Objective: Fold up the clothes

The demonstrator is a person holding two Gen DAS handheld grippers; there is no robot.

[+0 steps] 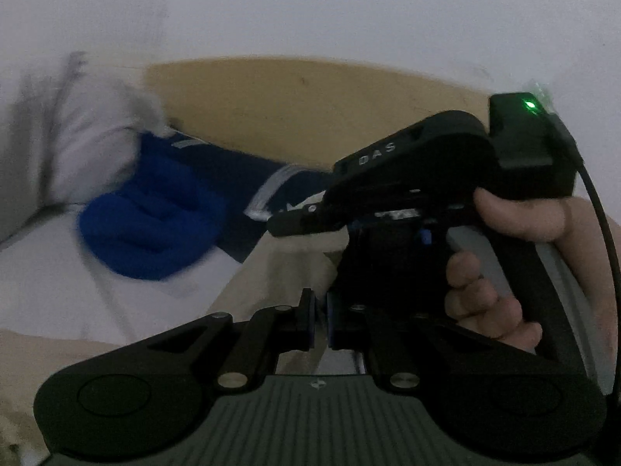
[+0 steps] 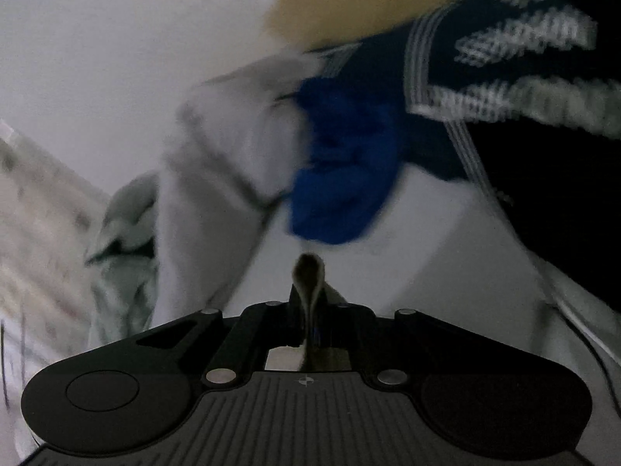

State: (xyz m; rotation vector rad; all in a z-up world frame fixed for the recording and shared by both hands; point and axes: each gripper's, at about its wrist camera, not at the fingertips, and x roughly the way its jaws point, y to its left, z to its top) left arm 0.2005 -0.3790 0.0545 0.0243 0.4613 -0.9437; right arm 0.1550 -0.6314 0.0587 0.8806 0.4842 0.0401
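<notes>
Two grippers work over a white-covered surface (image 1: 58, 291) backed by a tan panel (image 1: 310, 108) and pale wall. Left gripper (image 1: 320, 320): jaws nearly shut on thin beige cloth (image 1: 287, 268). Right gripper (image 2: 308, 322): jaws pinched on a beige fabric fold (image 2: 308, 275). Beyond lie a crumpled blue garment (image 2: 341, 178), grey clothing (image 2: 233, 136) and a navy patterned knit (image 2: 524, 77).

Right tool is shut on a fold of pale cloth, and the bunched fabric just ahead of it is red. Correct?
Not quite: the colour is wrong. In the right wrist view the right tool is shut on a fold of pale cloth, but the bunched fabric just ahead of it is bright blue, not red. The left wrist view shows the same blue bundle.
</notes>
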